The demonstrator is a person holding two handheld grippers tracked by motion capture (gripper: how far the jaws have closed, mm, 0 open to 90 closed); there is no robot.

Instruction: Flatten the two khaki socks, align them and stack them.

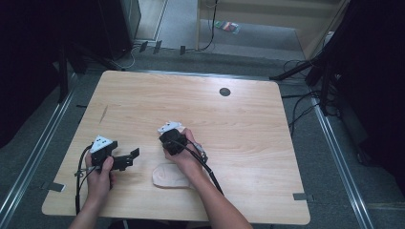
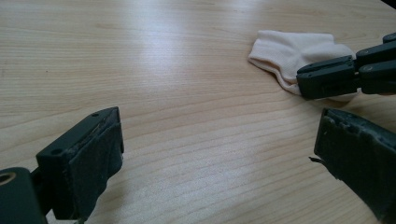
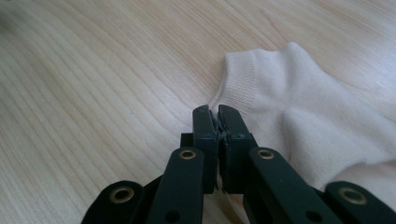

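- Sock [image 3: 299,107]: cream/off-white, lies flat on the wooden table [image 1: 239,124], near the front edge on the person's side, roughly mid-width.
- In the high view the sock [image 1: 168,176] sits just below and in front of the right hand [image 1: 184,160], partly covered by the wrist.
- Right gripper [image 3: 218,114]: jaws pressed together, tips right at the sock's ribbed cuff edge. The right gripper view shows the pads meeting at the cuff rim; a thin bit of fabric appears caught between them, pinch looks shallow.
- From the left gripper view, the right gripper [image 2: 327,77] comes in from the right, tips on the near corner of the sock [image 2: 299,51], jaws closed on that edge.
- Right gripper in the high view [image 1: 172,140]: pointed down and towards the person, cable trailing back along the forearm.
- Left gripper [image 2: 217,140]: jaws spread wide, bare wood between them, nothing gripped.
- Left gripper in the high view [image 1: 126,160]: held low over the table, left of the sock, well apart from it, jaws pointing right towards the sock.
- Left hand [image 1: 100,176] wraps the handle; grey three-cornered plate on top.
- Small dark round hole [image 1: 224,91] in the table's far part, well apart from everything.
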